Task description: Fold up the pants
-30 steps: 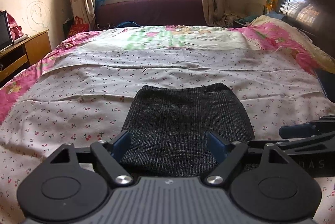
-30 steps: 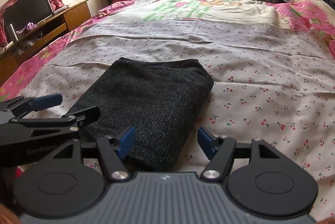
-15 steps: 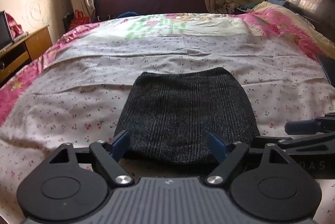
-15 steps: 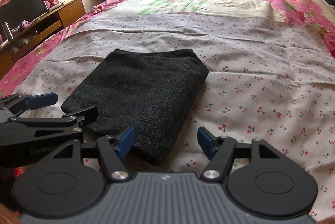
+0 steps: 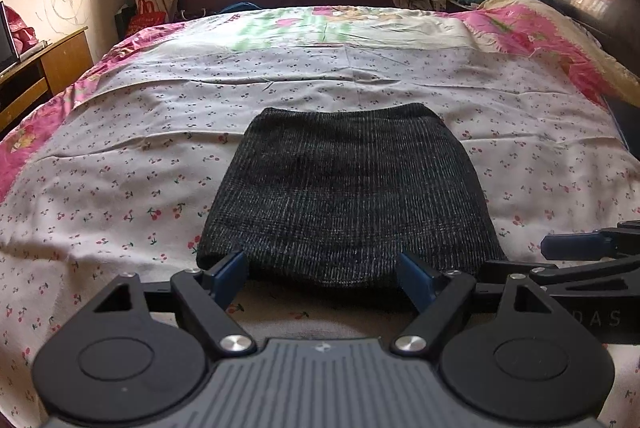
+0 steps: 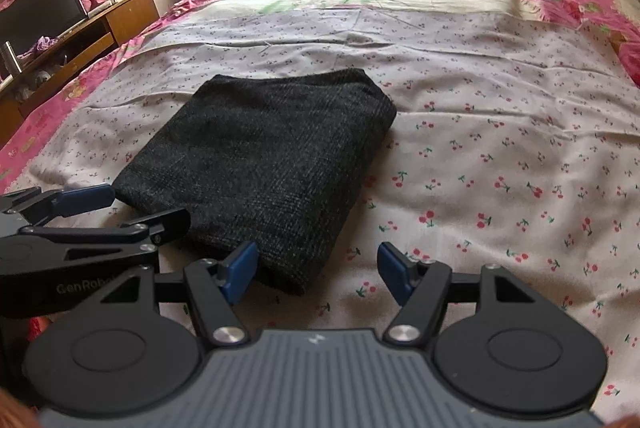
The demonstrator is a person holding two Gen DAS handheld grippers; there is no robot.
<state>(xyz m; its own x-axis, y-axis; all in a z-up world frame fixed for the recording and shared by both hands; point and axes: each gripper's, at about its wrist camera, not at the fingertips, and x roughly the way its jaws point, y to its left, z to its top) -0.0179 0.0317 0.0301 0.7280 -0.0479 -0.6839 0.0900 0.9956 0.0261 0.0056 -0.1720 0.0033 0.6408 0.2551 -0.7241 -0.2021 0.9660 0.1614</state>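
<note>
Folded dark knit pants (image 5: 348,187) lie on a cherry-print bedsheet (image 5: 120,167), two handheld grippers poised at the near edge.

In the left wrist view the left gripper (image 5: 324,274) sits low centre, jaws spread wide and holding nothing, the pants' near hem just beyond them; in the right wrist view the right gripper (image 6: 318,270) stands open and empty at the pants' lower right corner; a wooden cabinet (image 6: 120,15) at upper left.

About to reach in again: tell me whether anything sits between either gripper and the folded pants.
Nothing visible does. The dark folded pants lie alone on the cherry-print sheet, directly ahead of the open left gripper. The open right gripper faces their near right corner, with only bare sheet between.
</note>
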